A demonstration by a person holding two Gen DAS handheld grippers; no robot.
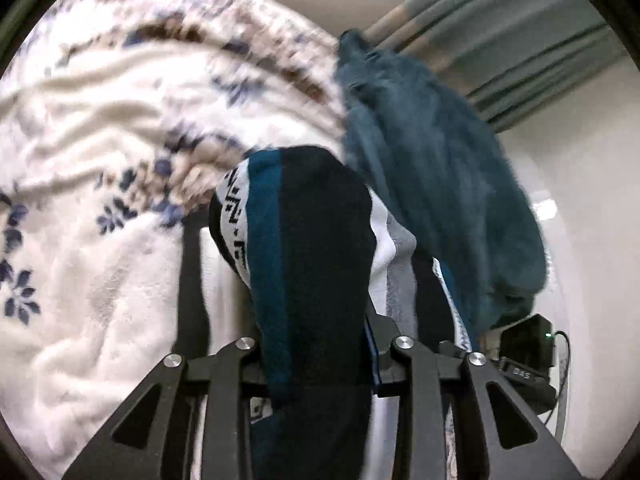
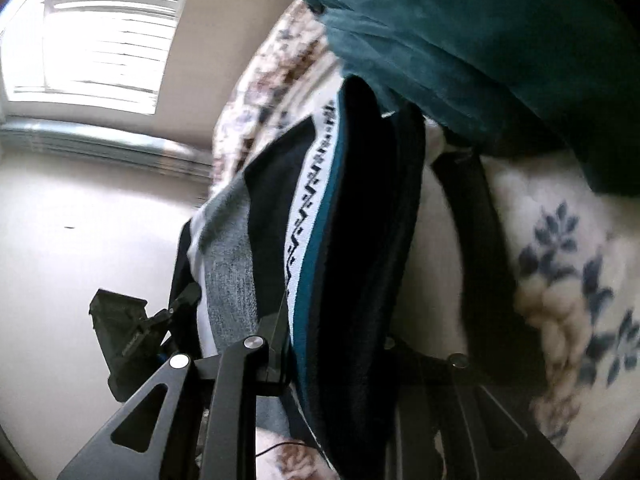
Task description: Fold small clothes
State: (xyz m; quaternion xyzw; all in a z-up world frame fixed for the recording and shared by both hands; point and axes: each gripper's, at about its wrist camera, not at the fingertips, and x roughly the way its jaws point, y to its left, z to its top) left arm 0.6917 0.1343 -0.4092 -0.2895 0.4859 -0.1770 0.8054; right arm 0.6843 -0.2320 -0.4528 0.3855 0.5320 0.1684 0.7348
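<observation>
A small garment (image 1: 312, 248) in black, teal, white and grey with a patterned white band hangs between both grippers. My left gripper (image 1: 320, 264) is shut on it; the cloth drapes over the fingers and hides their tips. My right gripper (image 2: 352, 240) is shut on the same garment (image 2: 348, 216), which fills the gap between its fingers. The other gripper's black body shows in the left wrist view (image 1: 524, 344) and in the right wrist view (image 2: 120, 340). The garment is held up above a bed.
A cream blanket with blue and brown flowers (image 1: 100, 160) covers the bed, also in the right wrist view (image 2: 568, 280). A fuzzy teal cloth (image 1: 436, 168) lies beside the garment, also at top right (image 2: 460, 32). Grey curtains (image 1: 500, 40), a window (image 2: 92, 40) and pale walls lie beyond.
</observation>
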